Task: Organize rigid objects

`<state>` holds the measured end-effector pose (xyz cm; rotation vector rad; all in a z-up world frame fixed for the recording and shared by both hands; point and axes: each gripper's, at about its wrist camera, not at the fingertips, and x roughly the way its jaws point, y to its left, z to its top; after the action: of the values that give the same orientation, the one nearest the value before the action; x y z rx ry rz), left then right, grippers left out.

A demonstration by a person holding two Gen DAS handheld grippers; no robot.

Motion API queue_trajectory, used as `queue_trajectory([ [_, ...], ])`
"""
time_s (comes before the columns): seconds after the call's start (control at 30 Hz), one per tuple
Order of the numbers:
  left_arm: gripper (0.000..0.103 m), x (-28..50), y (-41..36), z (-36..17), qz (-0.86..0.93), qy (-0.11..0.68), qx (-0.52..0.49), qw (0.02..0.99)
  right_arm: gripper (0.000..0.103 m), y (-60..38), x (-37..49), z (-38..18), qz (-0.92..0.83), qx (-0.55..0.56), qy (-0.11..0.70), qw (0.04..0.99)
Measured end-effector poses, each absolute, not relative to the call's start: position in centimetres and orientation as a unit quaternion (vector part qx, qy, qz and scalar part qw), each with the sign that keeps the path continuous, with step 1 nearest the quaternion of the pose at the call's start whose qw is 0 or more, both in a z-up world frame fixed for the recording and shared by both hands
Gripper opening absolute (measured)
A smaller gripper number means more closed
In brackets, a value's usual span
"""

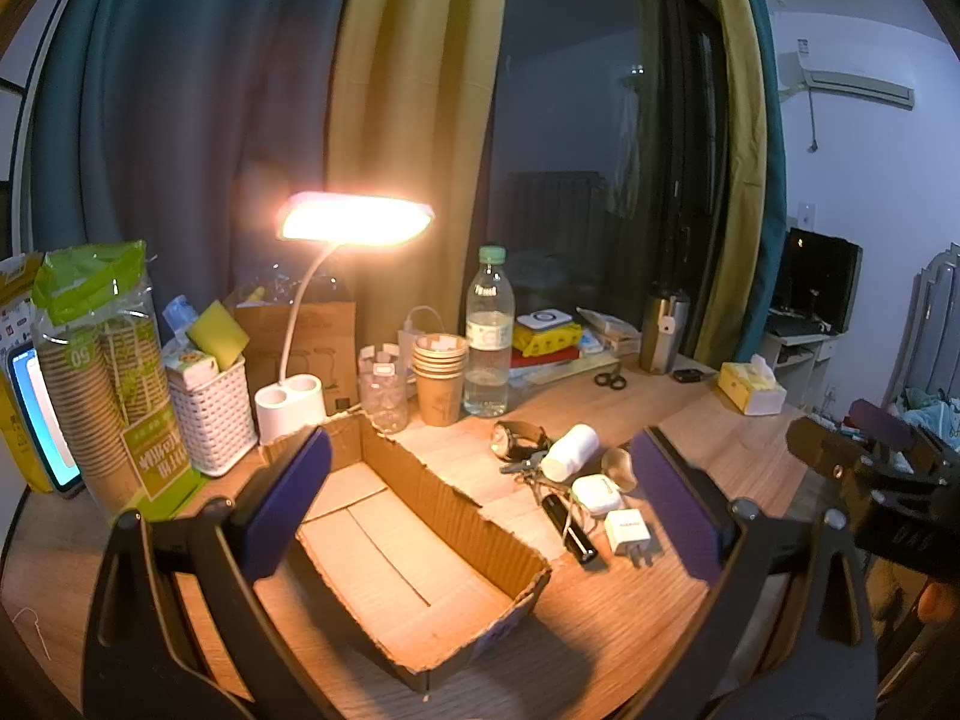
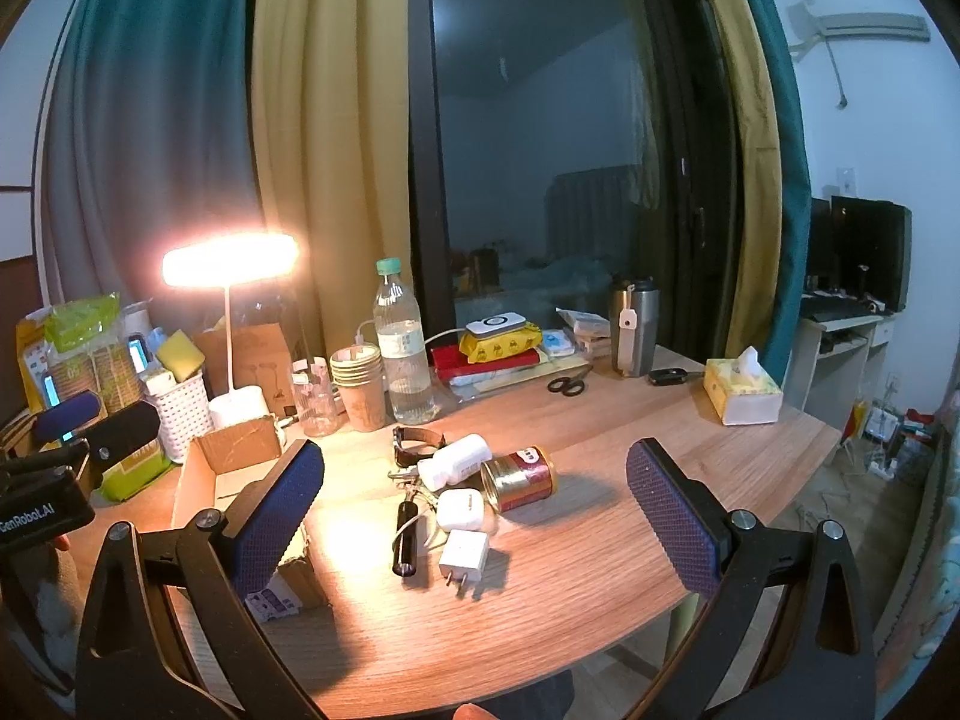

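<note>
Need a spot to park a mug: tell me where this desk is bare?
Bare wood lies right of the red can, toward the tissue box, and along the near desk edge. The back row around the water bottle and lamp is crowded.

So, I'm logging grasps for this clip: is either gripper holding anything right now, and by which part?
Nothing is held. The left gripper and right gripper are both open, with nothing between their fingers.

Corrugated cardboard box (image 1: 420, 570), wood-grain table (image 2: 600, 570), glossy metal can (image 2: 521, 479)
</note>
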<state>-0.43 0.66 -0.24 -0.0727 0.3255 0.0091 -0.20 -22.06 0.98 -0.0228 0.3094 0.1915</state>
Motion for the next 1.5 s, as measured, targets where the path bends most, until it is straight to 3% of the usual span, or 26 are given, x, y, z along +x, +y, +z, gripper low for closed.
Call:
queue_trajectory([
  [1.23, 0.101, -0.6, 1.0, -0.8, 0.008, 0.167, -0.050, 0.985, 0.103, -21.5, 0.3, -0.2, 0.099, -0.017, 0.164, 0.981],
  [1.5, 0.101, 0.9, 3.9, -2.8, 0.045, 0.206, -0.087, 0.974, 0.103, -20.9, 1.8, -1.4, 0.103, -0.023, 0.188, 0.976],
])
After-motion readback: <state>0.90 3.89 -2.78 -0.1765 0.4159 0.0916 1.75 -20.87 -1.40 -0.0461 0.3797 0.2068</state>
